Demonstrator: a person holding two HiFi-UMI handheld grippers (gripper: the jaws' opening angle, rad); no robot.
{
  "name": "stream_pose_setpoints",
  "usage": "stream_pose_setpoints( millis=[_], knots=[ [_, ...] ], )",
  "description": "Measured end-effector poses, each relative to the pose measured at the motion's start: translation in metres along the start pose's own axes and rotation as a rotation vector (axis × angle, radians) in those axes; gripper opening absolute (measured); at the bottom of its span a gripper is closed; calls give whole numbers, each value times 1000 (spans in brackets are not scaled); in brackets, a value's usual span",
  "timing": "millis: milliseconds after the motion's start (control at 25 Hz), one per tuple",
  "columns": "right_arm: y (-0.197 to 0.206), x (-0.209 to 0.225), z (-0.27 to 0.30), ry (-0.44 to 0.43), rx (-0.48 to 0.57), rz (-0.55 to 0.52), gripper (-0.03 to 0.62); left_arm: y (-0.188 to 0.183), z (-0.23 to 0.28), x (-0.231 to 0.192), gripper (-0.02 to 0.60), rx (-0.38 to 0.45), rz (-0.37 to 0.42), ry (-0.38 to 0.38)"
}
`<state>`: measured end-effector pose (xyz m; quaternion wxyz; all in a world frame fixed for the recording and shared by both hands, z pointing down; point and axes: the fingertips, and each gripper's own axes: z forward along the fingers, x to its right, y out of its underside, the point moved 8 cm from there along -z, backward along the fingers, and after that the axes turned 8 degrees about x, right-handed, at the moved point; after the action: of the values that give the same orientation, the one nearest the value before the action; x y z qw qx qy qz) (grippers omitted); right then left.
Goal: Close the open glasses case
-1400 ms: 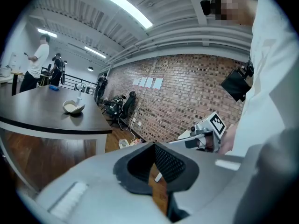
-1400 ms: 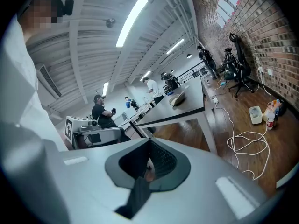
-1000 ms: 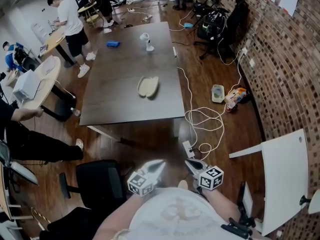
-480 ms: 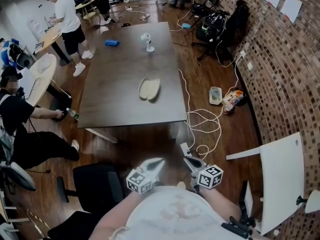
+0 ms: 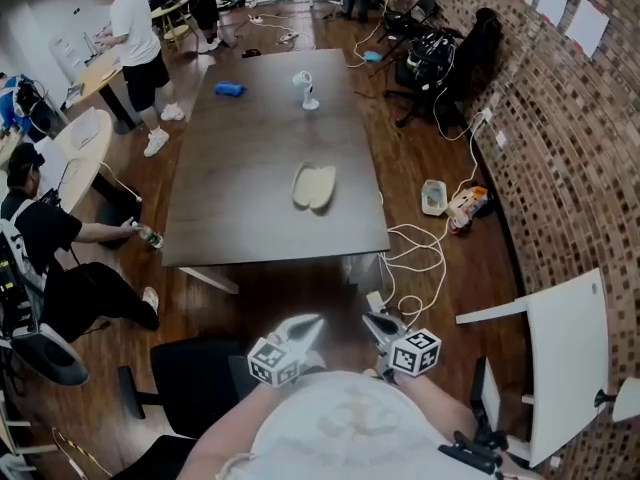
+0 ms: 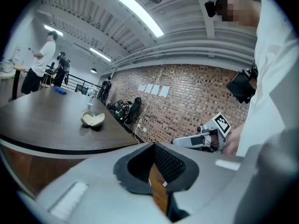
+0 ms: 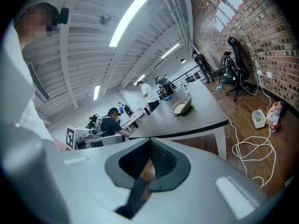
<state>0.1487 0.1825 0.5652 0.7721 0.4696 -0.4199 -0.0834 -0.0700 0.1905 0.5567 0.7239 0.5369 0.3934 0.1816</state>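
Closed, empty: left tool, right tool, side by side, near of counter. Lying open mid-counter, well apart: case.

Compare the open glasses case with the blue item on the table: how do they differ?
Colour: the glasses case is cream, the blue item blue. Place: the glasses case lies mid-table, the blue item near the far left corner. Both rest on the dark table.

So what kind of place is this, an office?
Probably a shared workshop or lab: long dark table, brick wall, loose cables on the wood floor, a person working at a side desk.
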Motion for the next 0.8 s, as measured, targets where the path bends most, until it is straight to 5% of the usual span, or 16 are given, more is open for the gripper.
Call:
stream_pose_setpoints(
  millis=[800],
  knots=[
    [-4,1,60,102,1,9,8,-18,-50,-70,5,59,-29,-72]
  ],
)
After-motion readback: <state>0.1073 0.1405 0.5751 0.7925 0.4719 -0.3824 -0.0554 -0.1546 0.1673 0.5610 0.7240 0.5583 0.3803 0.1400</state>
